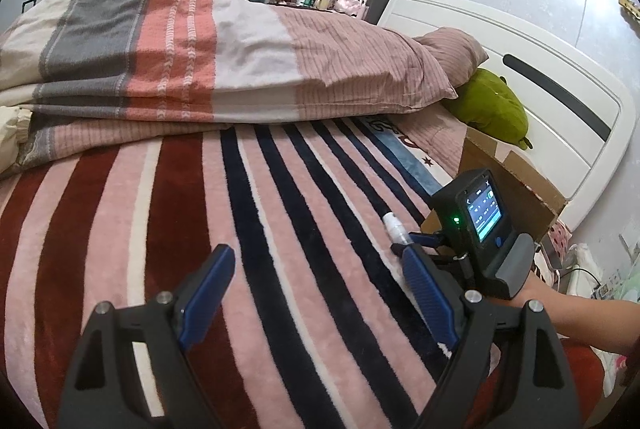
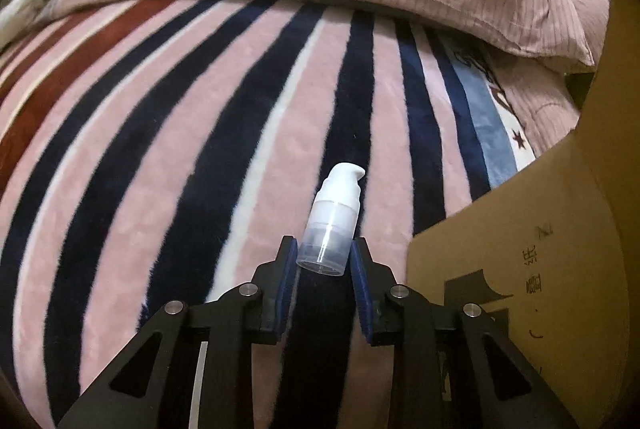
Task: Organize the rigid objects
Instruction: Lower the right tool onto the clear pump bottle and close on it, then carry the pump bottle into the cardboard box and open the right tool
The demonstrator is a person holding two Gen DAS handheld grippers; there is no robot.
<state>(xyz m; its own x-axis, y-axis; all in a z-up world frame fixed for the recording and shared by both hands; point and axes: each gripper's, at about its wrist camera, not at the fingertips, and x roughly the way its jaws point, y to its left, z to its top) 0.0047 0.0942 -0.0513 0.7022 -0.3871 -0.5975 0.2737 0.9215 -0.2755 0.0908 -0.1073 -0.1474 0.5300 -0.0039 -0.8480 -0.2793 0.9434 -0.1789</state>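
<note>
right gripper point(image 2: 323, 261) clamps the pump bottle point(image 2: 330, 229); left gripper point(image 1: 316, 285) gapes wide, empty. next, likely: carry it right into the cardboard box point(image 2: 540, 269).

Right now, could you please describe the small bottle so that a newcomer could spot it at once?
On the striped pink, navy and red fleece blanket, beside the brown cardboard box, the right tool grips a small clear plastic pump bottle. Its white pump head marks it out.

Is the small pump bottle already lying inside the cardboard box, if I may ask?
No, the pump bottle is gripped between the right gripper jaws above the striped blanket, left of the cardboard box.
</note>
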